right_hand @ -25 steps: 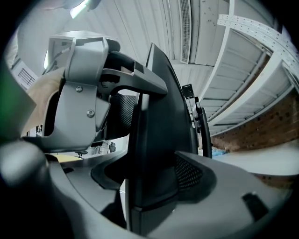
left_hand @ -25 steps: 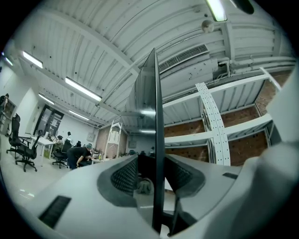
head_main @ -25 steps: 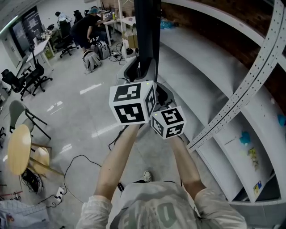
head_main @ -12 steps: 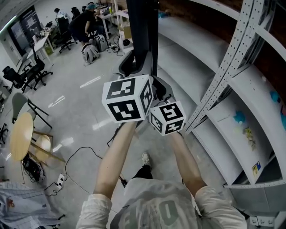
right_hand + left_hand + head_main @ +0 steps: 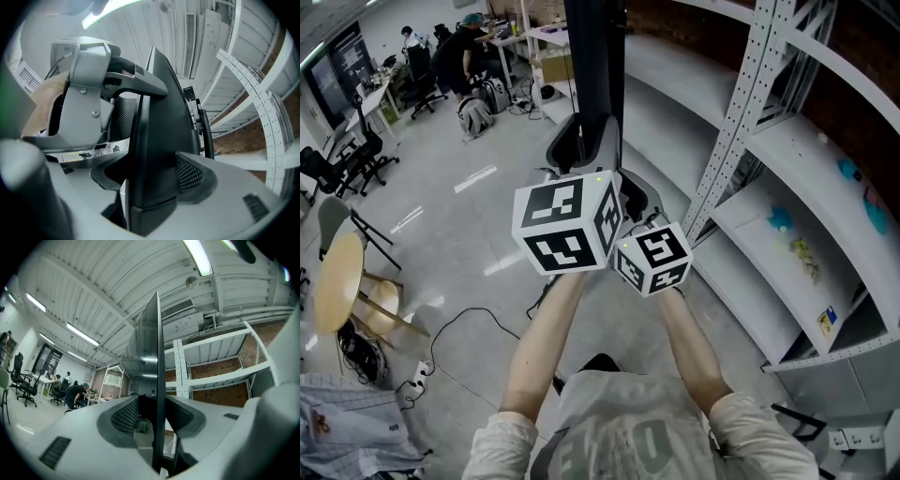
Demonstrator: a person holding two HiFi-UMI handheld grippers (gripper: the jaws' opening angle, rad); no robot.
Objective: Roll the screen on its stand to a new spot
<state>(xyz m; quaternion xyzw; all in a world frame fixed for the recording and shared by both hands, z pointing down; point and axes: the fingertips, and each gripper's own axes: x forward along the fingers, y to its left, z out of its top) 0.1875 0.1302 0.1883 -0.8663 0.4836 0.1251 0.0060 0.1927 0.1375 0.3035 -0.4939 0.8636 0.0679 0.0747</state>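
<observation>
A glossy grey floor (image 5: 478, 253) is seen from above, with white shelves (image 5: 741, 234) along the right and desks (image 5: 380, 94) with seated people at the far left. The screen (image 5: 593, 56) is stood upright just beyond the person's hands, edge-on to the head view, close beside the shelves.

The left tool (image 5: 154, 406) is closed on the thin edge of the screen: the panel is taken between its two pads (image 5: 124, 416), which are held fairly wide yet are met by the panel on both sides. The right tool (image 5: 150, 178) is clamped lower, on a thicker black part of the screen, by which the space between its jaws is filled. The two tools are held just beside each other, left above right, and the grey body of the left one is seen at the upper left of the right gripper view.

In the head view the jaws are largely covered by the left cube (image 5: 567, 225) and the right cube (image 5: 652, 258). The foot of the stand is hidden behind them, so its wheels cannot be made out. The screen's top is cut off by the frame. Small blue and yellow things (image 5: 783, 222) on the shelves are too blurred to be told. A cable (image 5: 464, 328) is lain across the near floor.
</observation>
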